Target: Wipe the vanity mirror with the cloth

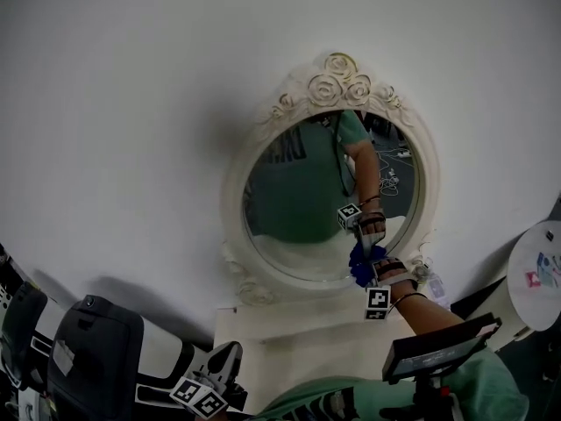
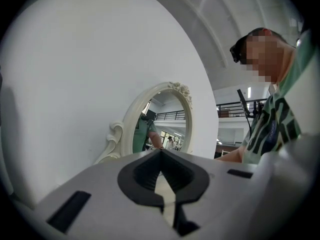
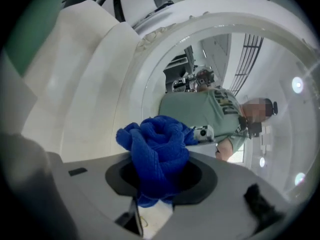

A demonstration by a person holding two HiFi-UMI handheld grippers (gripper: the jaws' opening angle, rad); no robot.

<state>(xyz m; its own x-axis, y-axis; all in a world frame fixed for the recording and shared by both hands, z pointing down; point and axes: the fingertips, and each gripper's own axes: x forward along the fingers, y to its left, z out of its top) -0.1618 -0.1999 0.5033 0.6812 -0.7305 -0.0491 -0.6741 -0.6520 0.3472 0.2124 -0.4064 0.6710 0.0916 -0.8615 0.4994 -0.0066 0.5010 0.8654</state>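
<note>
An oval vanity mirror (image 1: 307, 209) in an ornate cream frame stands against a white wall. My right gripper (image 1: 375, 270) is shut on a bunched blue cloth (image 1: 360, 267) and presses it to the lower right of the glass, just above the frame. In the right gripper view the cloth (image 3: 159, 151) bulges out between the jaws of that gripper (image 3: 159, 176), and the glass (image 3: 225, 109) reflects a person in a green shirt. My left gripper (image 1: 224, 362) hangs low at the front left, away from the mirror (image 2: 162, 124). The left gripper (image 2: 161, 153) has its jaws closed together with nothing between them.
The mirror stands on a cream tabletop (image 1: 298, 340). A black and white device (image 1: 96, 349) sits at the lower left. A dark screen on a stand (image 1: 443, 345) is at the lower right, with a round white table (image 1: 539, 274) beyond it.
</note>
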